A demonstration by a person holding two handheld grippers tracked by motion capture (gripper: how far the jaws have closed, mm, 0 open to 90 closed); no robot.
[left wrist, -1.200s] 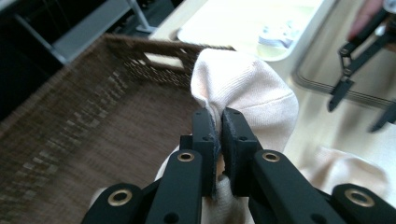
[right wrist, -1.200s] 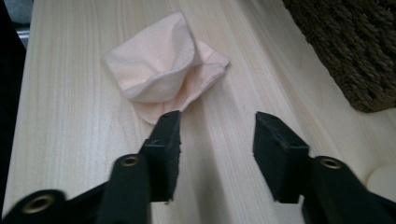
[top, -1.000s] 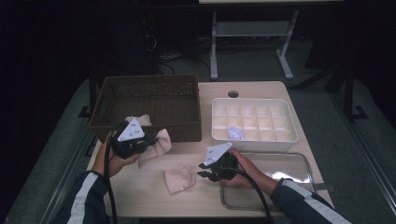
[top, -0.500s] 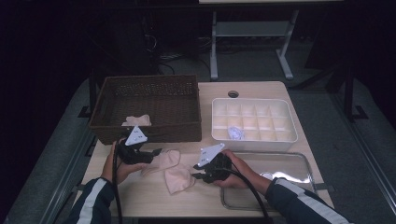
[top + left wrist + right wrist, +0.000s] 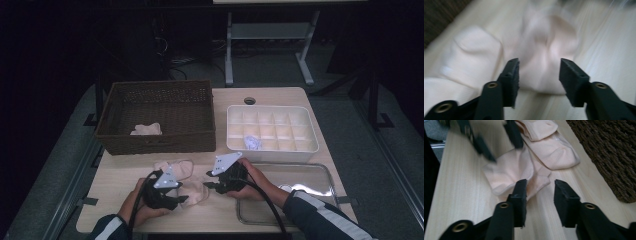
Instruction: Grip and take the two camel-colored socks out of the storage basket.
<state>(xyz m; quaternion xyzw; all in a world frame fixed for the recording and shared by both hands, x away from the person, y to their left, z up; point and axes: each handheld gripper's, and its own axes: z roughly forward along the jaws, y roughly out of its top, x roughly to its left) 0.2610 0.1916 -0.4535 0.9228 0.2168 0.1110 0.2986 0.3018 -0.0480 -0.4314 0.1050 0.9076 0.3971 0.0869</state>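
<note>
Two pale pink socks lie on the wooden table (image 5: 125, 175): one (image 5: 175, 167) just in front of the basket, the other (image 5: 197, 194) nearer me. My left gripper (image 5: 183, 199) (image 5: 539, 72) points at the nearer sock (image 5: 544, 50). Its jaws have just been closing and stand open, the sock's end between them with the pads off it. My right gripper (image 5: 210, 186) (image 5: 539, 192) faces it from the right. Its jaws have just been opening and stand open over bare wood, with the sock's corner (image 5: 511, 170) by the left jaw. A third sock (image 5: 146, 129) lies in the wicker basket (image 5: 155, 142).
A white compartment box (image 5: 272, 147) with a small crumpled thing (image 5: 252, 142) in one cell stands at the back right. A metal tray (image 5: 310, 175) lies under my right forearm. In the right gripper view the basket wall (image 5: 614, 157) is close on the right.
A second ago my left gripper held a sock by the basket; that sock now lies in the basket. The left gripper has come down and forward to the nearer sock. The right hand stayed put.
</note>
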